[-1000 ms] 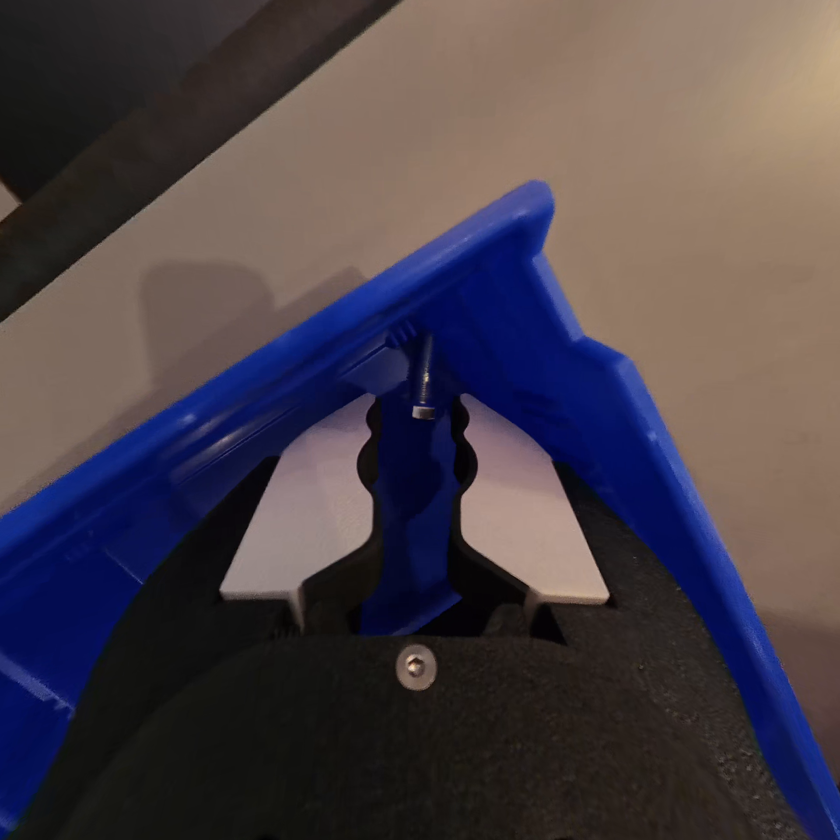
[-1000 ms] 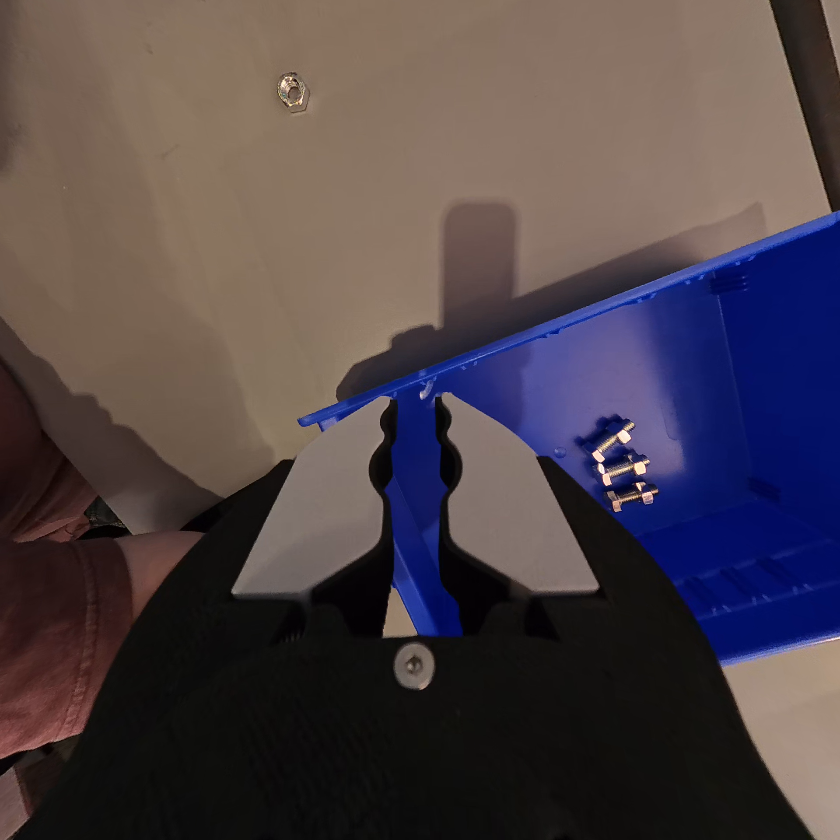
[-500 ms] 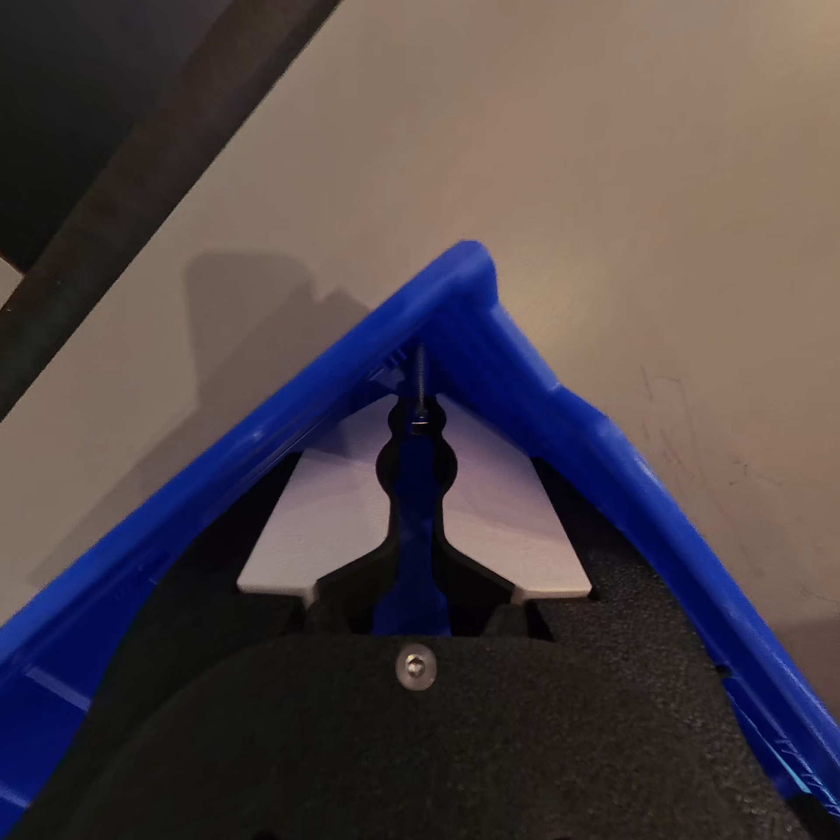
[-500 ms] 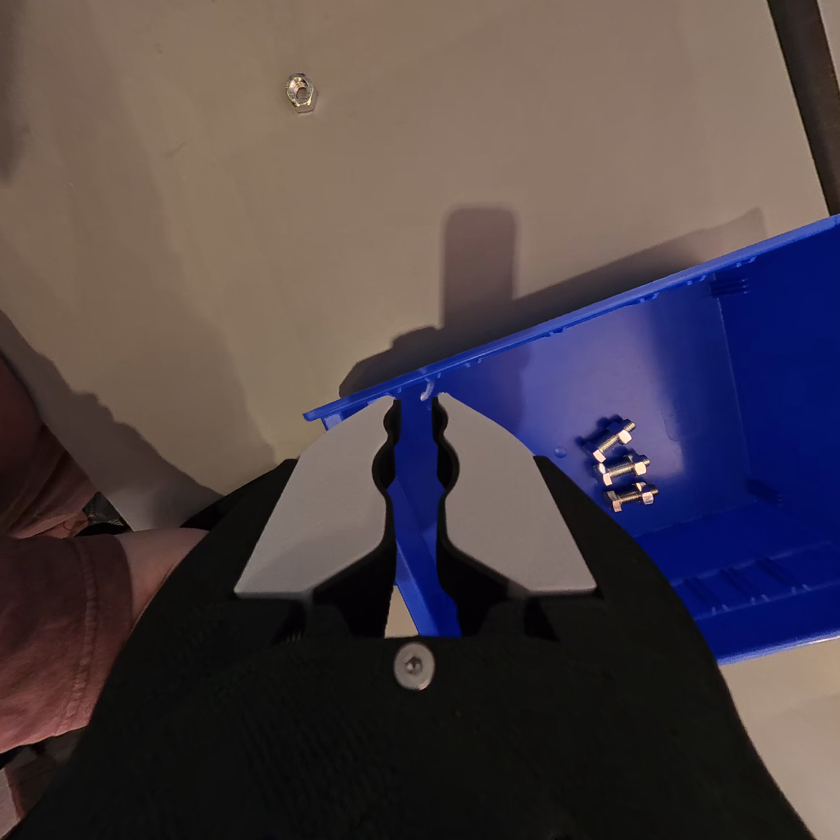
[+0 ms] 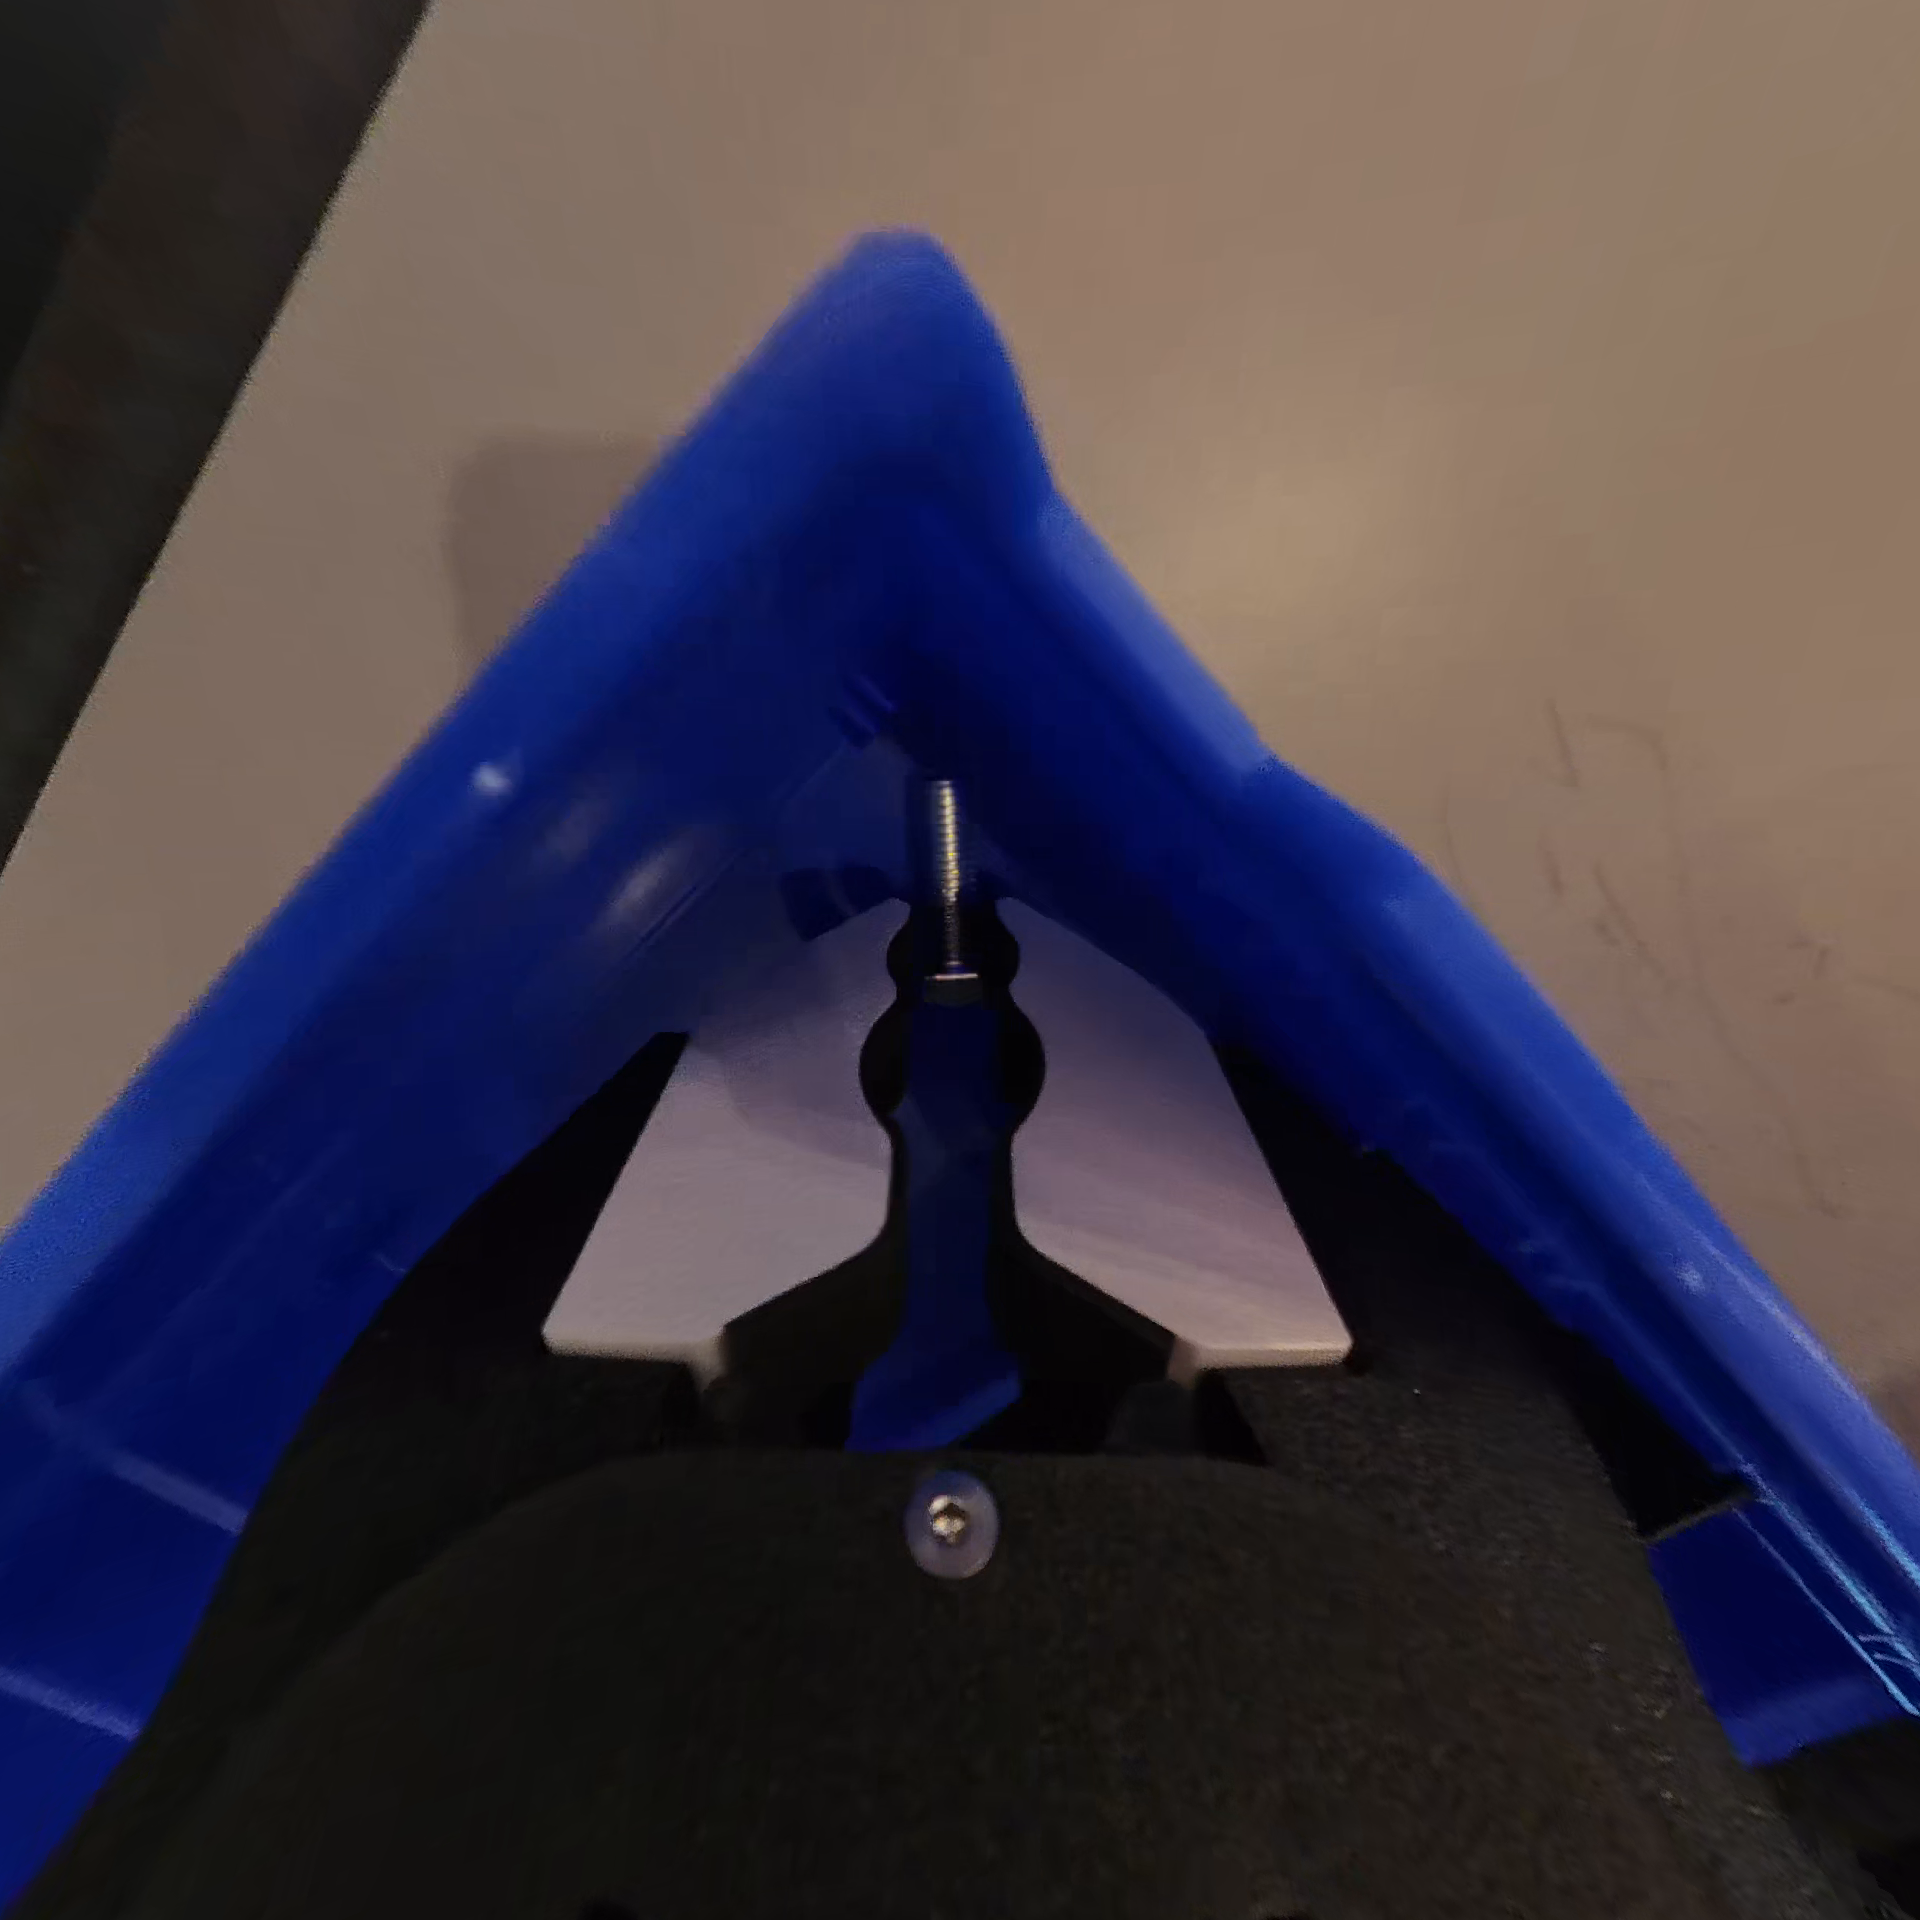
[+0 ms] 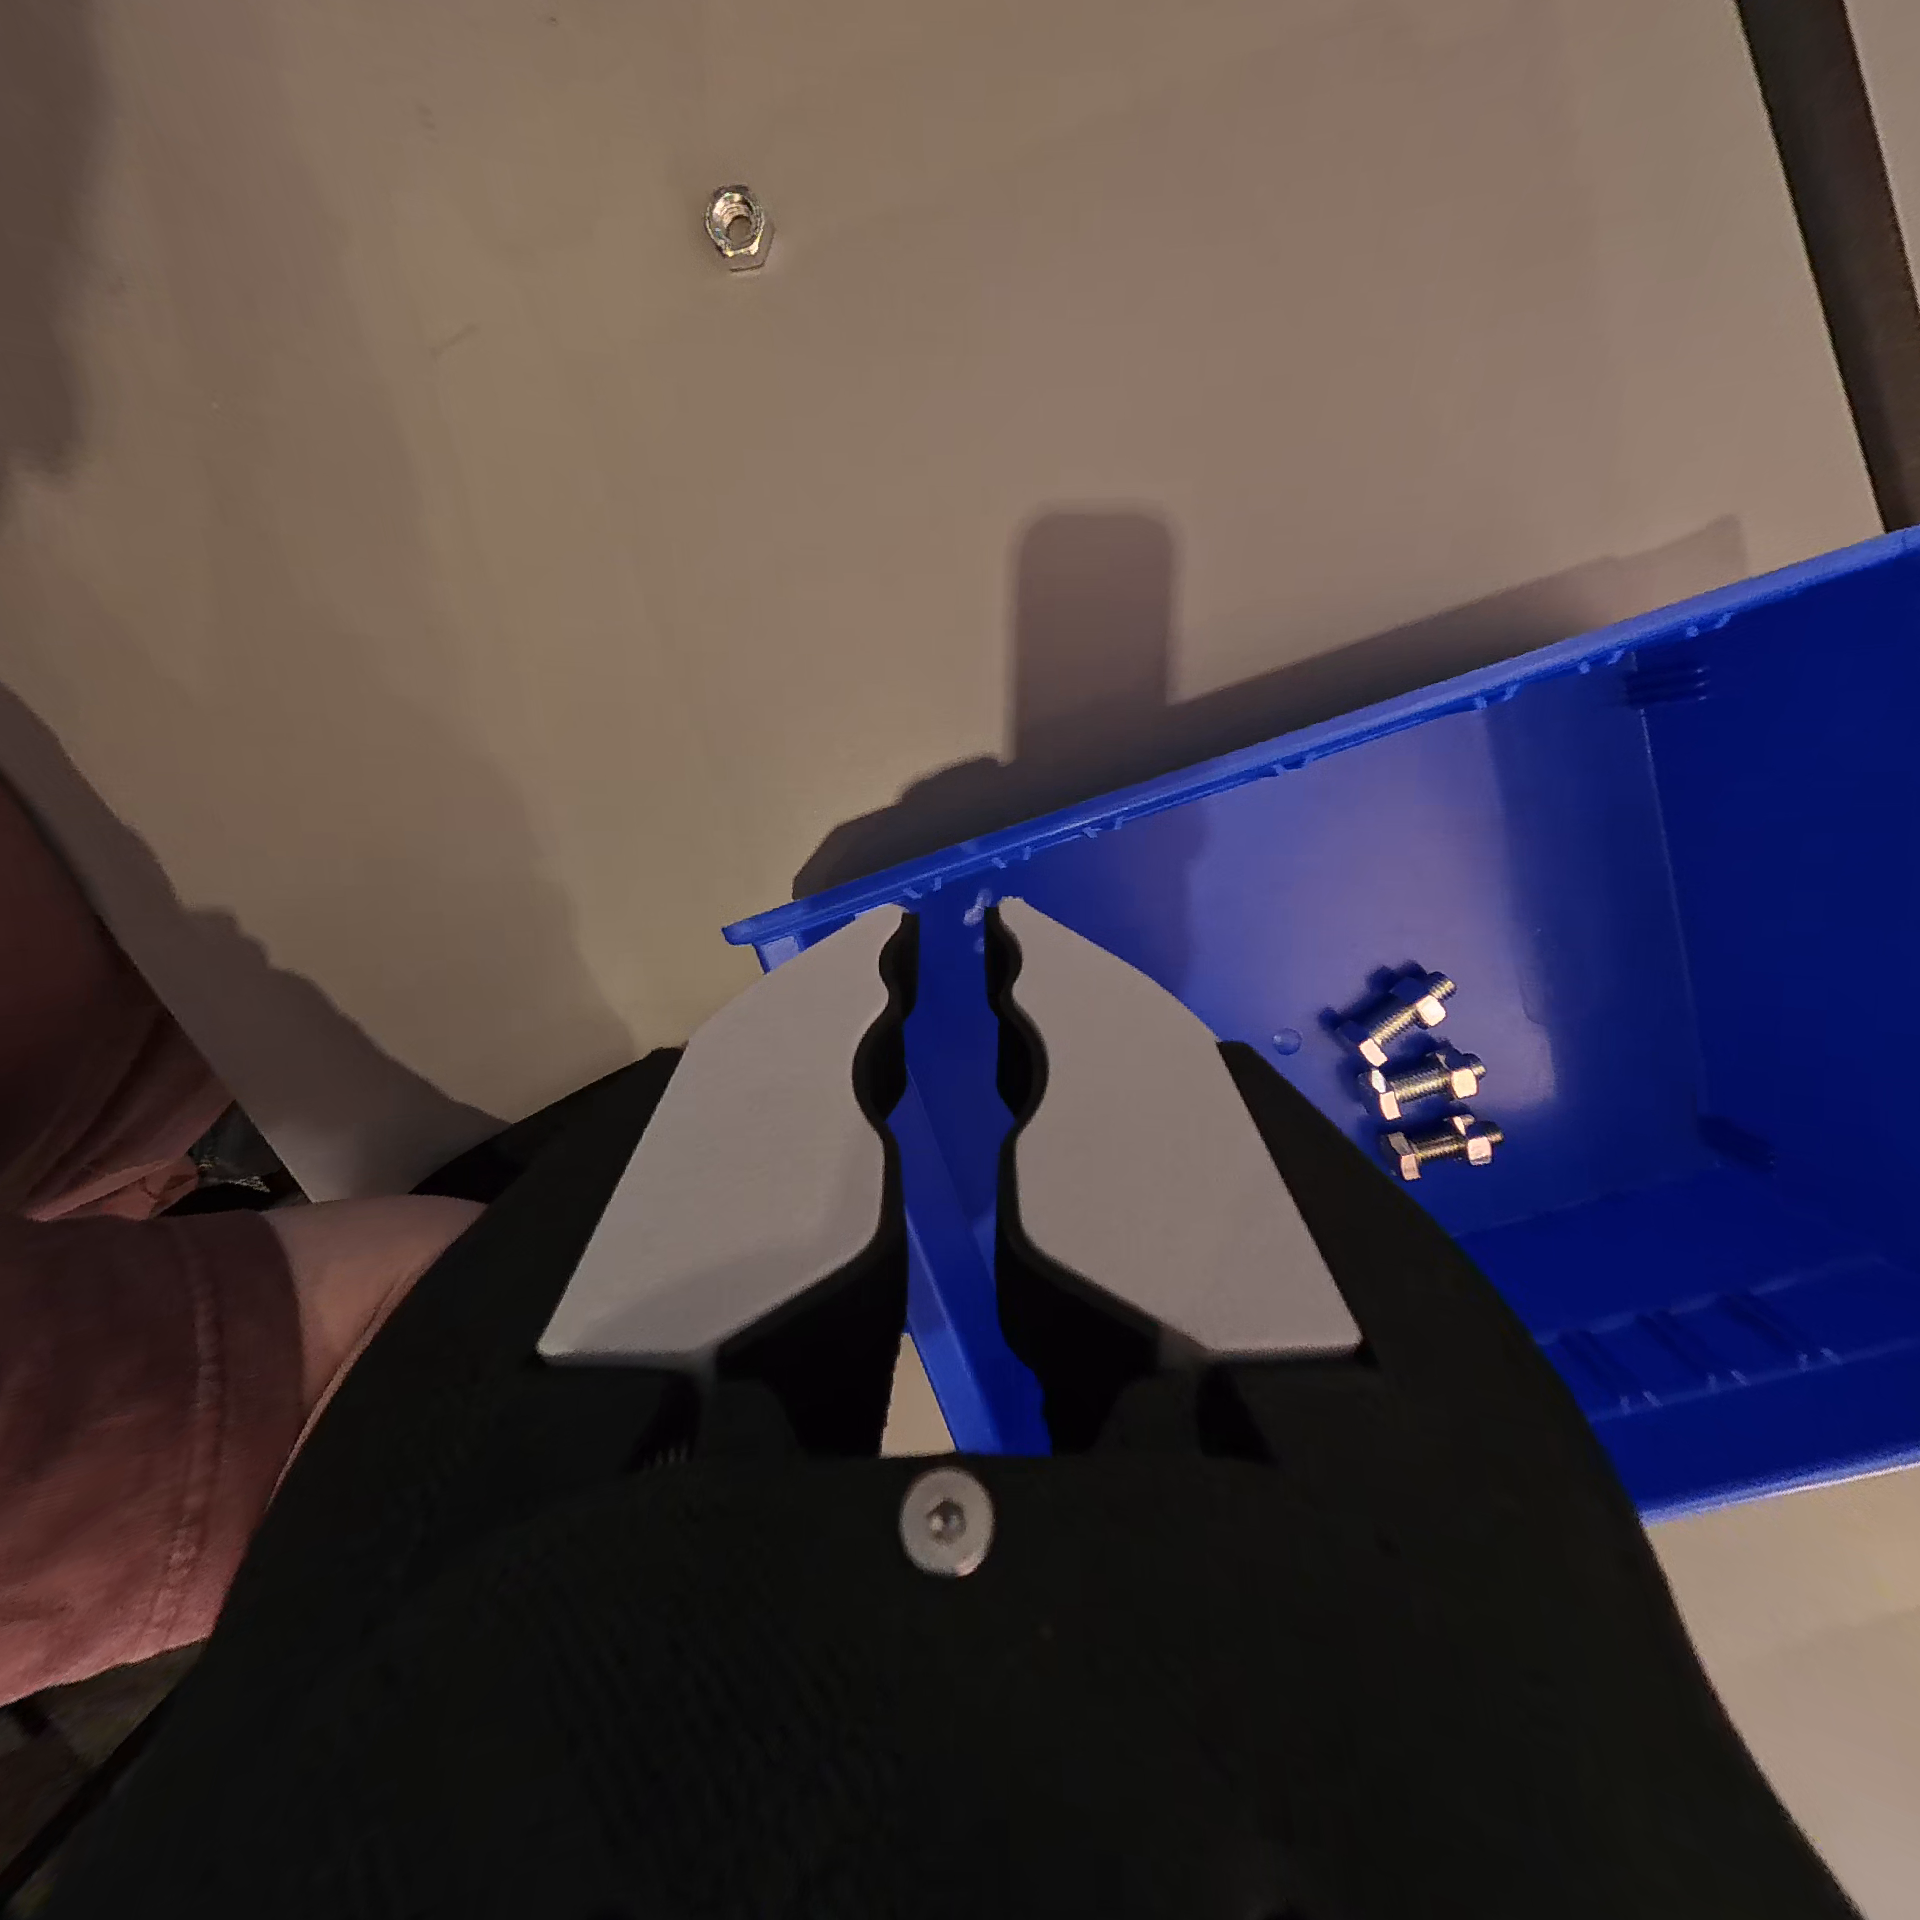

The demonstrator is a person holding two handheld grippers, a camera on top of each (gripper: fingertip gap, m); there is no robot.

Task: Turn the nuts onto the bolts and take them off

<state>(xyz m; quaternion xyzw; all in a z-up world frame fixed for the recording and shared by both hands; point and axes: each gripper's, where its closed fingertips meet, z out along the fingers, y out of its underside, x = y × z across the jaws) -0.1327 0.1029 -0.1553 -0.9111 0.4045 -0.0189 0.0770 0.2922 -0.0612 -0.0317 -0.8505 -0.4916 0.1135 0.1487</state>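
So the left gripper is clamped right on a bolt, pinching it at the hex head with the threaded shank sticking straight out past the tips, down inside a corner of the blue bin. That bolt looks like plain steel: small, light, totally stiff, and slick, so I'd guess it can twist or pop out if the squeeze isn't square on the flats of the head, which is really the only good spot to grab since the threads have to stay free for a nut. The bin walls close in tight on both sides of that gripper, so there's not much room to swing before bumping plastic. Over on the other side, the right gripper is closed on the bin's thin wall near its corner, apparently steadying it; the plastic looks light and a bit flexy, easy to tip. Just right of that gripper, on the bin's inner wall, sit three more bolts with nuts on them, bunched together. Farther out ahead and a bit left, a loose nut lies flat on the tabletop, well clear of the bin. A person's sleeve shows off to the left.
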